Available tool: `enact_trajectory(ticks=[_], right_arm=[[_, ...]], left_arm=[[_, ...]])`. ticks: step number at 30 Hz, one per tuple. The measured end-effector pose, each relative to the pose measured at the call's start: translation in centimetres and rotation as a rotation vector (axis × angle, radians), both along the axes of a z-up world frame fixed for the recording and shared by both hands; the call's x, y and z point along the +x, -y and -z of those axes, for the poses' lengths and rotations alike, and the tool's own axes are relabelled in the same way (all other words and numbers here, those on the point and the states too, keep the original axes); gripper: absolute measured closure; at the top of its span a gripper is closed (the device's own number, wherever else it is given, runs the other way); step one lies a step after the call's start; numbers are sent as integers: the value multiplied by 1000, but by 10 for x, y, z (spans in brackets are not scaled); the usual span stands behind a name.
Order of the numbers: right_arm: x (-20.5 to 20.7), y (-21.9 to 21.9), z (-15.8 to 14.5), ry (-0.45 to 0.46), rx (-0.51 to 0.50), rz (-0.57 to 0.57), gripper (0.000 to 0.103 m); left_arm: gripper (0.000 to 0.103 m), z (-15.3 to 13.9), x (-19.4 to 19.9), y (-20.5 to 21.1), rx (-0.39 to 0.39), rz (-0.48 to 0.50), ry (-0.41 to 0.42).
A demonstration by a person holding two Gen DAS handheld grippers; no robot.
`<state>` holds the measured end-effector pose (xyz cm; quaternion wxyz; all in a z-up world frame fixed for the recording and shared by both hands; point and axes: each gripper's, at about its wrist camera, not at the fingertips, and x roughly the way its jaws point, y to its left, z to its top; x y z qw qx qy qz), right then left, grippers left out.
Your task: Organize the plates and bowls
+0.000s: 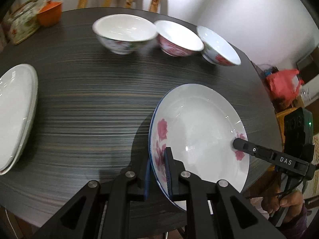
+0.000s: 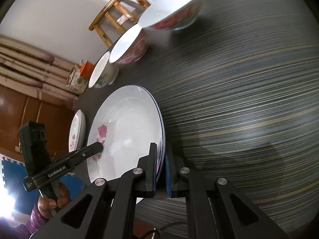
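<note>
Rose plate (image 1: 199,131) was lifted off dark striped table (image 1: 83,103), tilted, pinched from two opposite sides. Left gripper (image 1: 157,171) was clamped on near rim, one blue pad under, one over. Right gripper (image 2: 160,169) was clenched on opposite rim, plate edge squeezed between its pads. Plate sat over table's near right edge. Three bowls (image 1: 125,33) lined far edge, roughly in a row. White plate stack (image 1: 16,115) at left edge. Orange cup (image 1: 49,14) in far left corner.

Rose-patterned plate (image 1: 199,123), tilted above table
</note>
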<state>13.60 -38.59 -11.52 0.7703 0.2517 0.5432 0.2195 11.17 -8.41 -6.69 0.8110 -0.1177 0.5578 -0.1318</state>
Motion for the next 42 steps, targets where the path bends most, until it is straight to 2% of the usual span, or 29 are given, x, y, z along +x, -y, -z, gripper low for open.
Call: enact_trajectory(ticks=[9,20,30,37,42], right_arm=[[8,-66,-14,11,3,-95,94],[31,-170,-45,58,10,-238,93],[49,-270,-48,64,-20,-359,93],[61,-310,-39,45,-47,-395,93],[67,-321,-33,35,-69,-406,93]], left_arm=[[91,-17,-14,-63,-5,-116,32],[90,-41,-20,-165,5,-278,77],[89,-30,-21,-250,6,-398,63],[88,-17,-15,-273,20,-438,52],[87,-8,-14,-279,29,-453,47]])
